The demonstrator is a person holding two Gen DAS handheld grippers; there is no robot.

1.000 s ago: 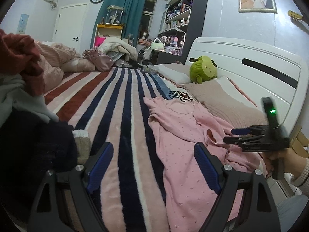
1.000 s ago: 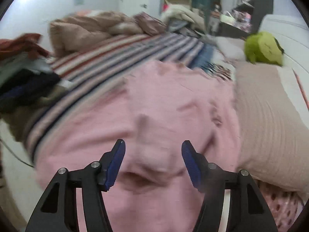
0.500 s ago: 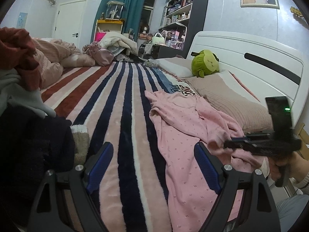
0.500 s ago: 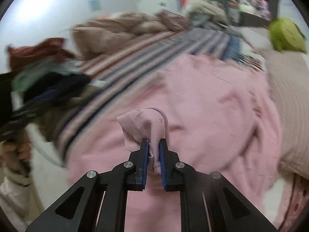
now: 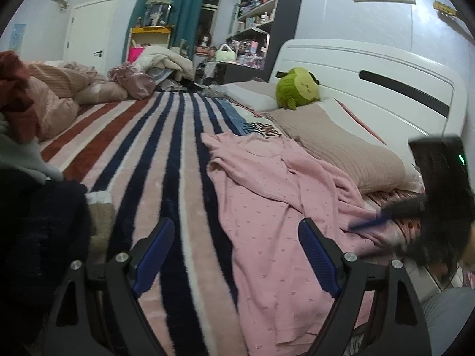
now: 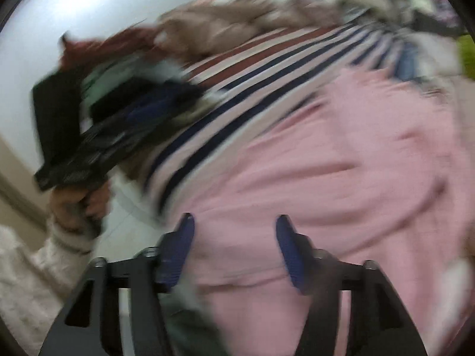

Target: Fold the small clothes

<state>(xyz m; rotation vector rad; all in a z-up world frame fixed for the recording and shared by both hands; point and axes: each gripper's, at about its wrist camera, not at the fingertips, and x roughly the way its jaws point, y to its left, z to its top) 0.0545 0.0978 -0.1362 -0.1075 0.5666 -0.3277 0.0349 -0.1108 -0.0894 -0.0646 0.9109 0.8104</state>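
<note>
- Striped blanket [image 5: 154,160] covers the bed across most of my left view, with a clothes pile [image 5: 26,154] at the left edge.
- Pink garment [image 5: 267,207] lies rumpled right of centre, beside the pillow [image 5: 341,145]; I see no fold made, so nearly everything is left.
- My left gripper [image 5: 234,249] stands wide, empty, over the garment's edge.
- My right gripper [image 6: 234,246] is opening above the pink cloth, nothing pinched.

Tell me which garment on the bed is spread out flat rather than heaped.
The pink garment, laid open on the striped blanket beside the beige pillow. The other clothes sit bunched in a pile at the left edge.
</note>
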